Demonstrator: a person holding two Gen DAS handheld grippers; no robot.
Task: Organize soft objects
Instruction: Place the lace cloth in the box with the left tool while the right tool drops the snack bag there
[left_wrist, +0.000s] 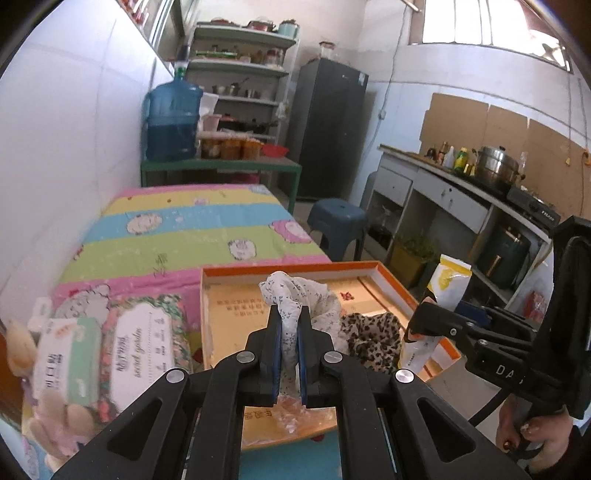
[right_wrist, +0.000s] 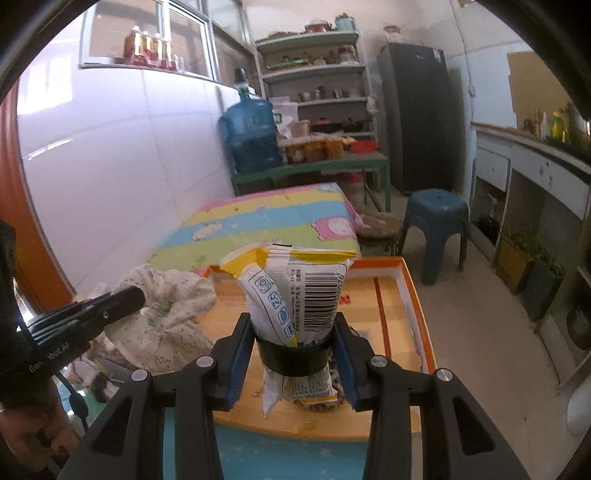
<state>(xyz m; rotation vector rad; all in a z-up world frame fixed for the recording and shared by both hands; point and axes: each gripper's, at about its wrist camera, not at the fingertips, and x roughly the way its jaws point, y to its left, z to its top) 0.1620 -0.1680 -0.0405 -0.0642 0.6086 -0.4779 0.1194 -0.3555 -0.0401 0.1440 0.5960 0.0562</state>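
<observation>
A kitchen storeroom with tiled walls, a shelf rack, a dark fridge and a blue water jug (left_wrist: 173, 120) stands behind a worktop spread with a striped cartoon cloth (left_wrist: 192, 236).

The left claw (left_wrist: 289, 314) is pinched nearly closed on a white floral scrunchie (left_wrist: 295, 295), the fabric bunched between its blue-lined pads and rising above them, over the near part of an orange-rimmed shallow box (left_wrist: 388, 275). Just right of it, inside the box, lies a leopard-print scrunchie (left_wrist: 373, 332). Left of the box, on the cloth, sit a floral-printed packet (left_wrist: 144, 343) and a green tissue pack (left_wrist: 70, 354), both blurred.

The right claw (right_wrist: 291, 332) is partly open but gripping — its fingers press the sides of a white-and-yellow snack packet (right_wrist: 291, 291), held upright with the barcode facing the camera and a black band around its lower part. It hangs over the same box (right_wrist: 413, 295), near its front edge. A blue stool (right_wrist: 436, 229) stands on the floor beyond.
</observation>
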